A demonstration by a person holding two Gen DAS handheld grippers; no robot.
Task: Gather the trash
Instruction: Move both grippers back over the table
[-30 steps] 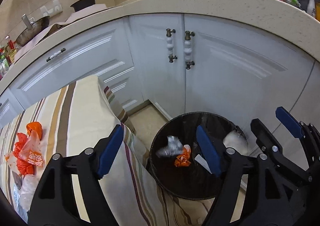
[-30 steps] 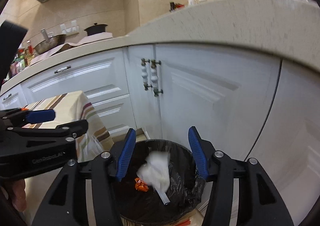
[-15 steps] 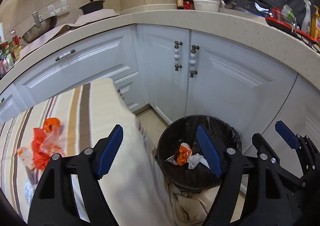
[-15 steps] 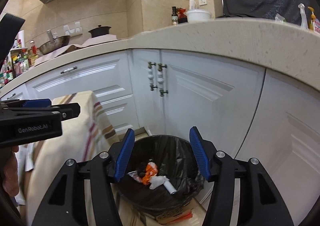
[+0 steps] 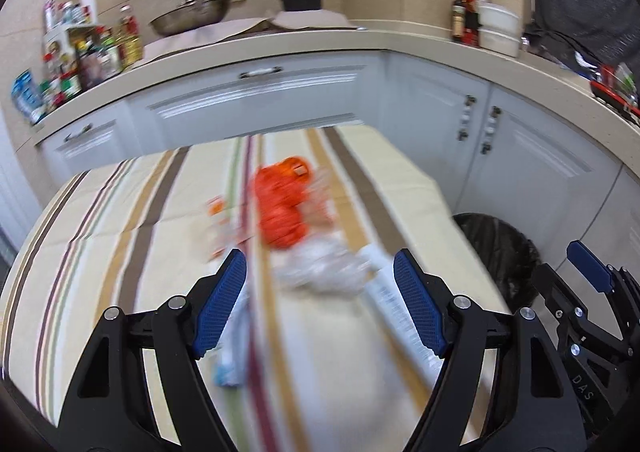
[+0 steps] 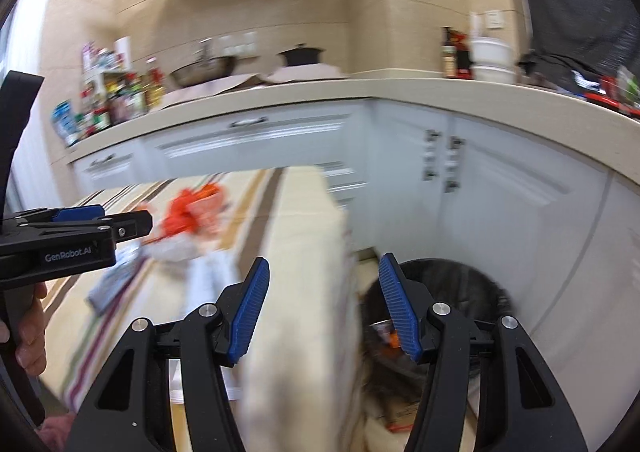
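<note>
1. Two handheld grippers face a striped tablecloth (image 5: 360, 180) in a kitchen, where a loose heap of trash waits beside a black-lined trash bin (image 5: 500, 248).
2. Left gripper (image 5: 320, 308): jaws spread wide with nothing between the pads, aimed at the heap from just short of it.
3. Right gripper (image 6: 324, 312): jaws spread and empty, over the table's edge with the bin's mouth behind them.
4. An orange plastic wrapper (image 5: 280, 208) lies mid-table, touching a crumpled clear plastic bag (image 5: 320, 268); a white tube-like item (image 5: 396, 304) lies just beside them, toward the bin. All are blurred.
5. Handling, by the look of it: the wrapper and bag are light, soft and crinkly, likely to slip or trail, so a pinch across a bunched fold should hold better than a loose edge.
6. The white item looks stiffer and is probably best taken across its narrow middle.
7. Scraps already lie inside the bin.
</note>
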